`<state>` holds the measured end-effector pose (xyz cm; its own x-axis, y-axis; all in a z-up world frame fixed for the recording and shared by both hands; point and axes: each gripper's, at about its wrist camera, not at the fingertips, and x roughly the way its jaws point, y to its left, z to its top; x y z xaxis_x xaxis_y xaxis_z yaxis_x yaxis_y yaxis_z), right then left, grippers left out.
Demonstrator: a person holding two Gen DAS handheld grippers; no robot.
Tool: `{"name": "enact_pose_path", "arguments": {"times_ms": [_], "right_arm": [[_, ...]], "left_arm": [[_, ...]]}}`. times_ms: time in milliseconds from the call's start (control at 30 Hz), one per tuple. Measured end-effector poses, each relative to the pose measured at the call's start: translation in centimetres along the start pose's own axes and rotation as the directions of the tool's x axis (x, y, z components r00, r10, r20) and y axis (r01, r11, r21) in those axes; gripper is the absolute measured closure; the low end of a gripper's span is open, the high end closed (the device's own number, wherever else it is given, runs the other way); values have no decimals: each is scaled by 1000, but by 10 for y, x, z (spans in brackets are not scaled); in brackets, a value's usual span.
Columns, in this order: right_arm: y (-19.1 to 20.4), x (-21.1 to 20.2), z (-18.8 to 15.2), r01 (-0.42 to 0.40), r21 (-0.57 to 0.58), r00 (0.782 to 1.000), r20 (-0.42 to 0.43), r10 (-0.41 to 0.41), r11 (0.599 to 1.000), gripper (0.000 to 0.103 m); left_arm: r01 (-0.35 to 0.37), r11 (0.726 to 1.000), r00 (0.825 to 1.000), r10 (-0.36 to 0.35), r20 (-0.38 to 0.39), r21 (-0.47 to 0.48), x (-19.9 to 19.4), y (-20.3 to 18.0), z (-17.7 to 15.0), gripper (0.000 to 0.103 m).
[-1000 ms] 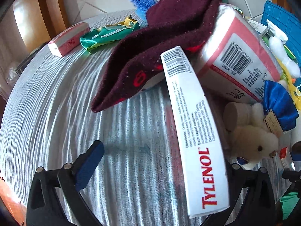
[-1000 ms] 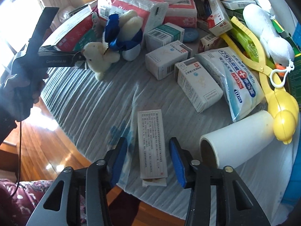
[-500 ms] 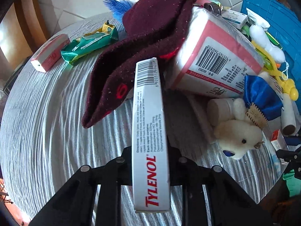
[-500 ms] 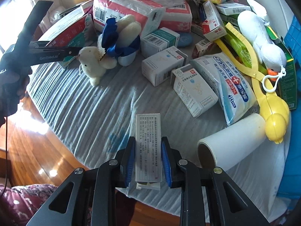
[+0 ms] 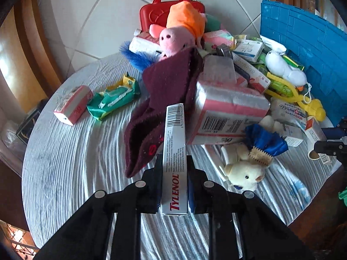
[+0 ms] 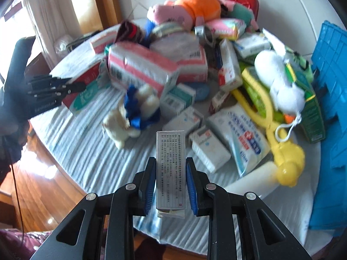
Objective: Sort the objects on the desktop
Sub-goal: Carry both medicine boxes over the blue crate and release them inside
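Observation:
My left gripper (image 5: 174, 173) is shut on a white Tylenol box (image 5: 175, 158) and holds it raised above the striped tablecloth (image 5: 76, 162), in front of a maroon sock (image 5: 160, 108). My right gripper (image 6: 171, 177) is shut on a white medicine box (image 6: 171, 169) with small printed text, lifted above the cloth (image 6: 97, 158). The left gripper also shows at the left of the right wrist view (image 6: 73, 86), holding its box. The right gripper's tip shows at the right edge of the left wrist view (image 5: 331, 138).
A pile covers the round table: a pink tissue pack (image 5: 227, 108), a white teddy with blue bow (image 5: 245, 171), a pink plush pig (image 5: 180, 34), a red case (image 5: 167, 10), a yellow duck grabber (image 6: 282, 147), medicine boxes (image 6: 208, 151). A blue crate (image 5: 303, 54) stands right.
Both grippers have closed on their boxes and lifted them off the table, pulling back from the pile. The left one swung the Tylenol box upright in line with its fingers.

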<state>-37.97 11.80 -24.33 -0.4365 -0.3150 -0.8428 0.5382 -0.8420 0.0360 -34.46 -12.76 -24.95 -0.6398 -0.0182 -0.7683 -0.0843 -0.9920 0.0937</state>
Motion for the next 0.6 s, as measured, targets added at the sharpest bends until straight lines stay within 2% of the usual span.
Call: {"name": "enact_pose_path", "arguments": {"times_ms": [267, 400, 600], "right_arm": [[19, -38, 57, 48, 19, 985, 164, -51, 999, 77], [21, -68, 73, 94, 44, 963, 249, -102, 995, 77], [14, -117, 93, 180, 116, 912, 352, -210, 977, 77]], "left_arm": [[7, 997, 990, -19, 143, 78, -49, -7, 52, 85], [18, 992, 976, -43, 213, 121, -67, -13, 78, 85], [73, 978, 937, -134, 322, 196, -98, -36, 124, 85]]}}
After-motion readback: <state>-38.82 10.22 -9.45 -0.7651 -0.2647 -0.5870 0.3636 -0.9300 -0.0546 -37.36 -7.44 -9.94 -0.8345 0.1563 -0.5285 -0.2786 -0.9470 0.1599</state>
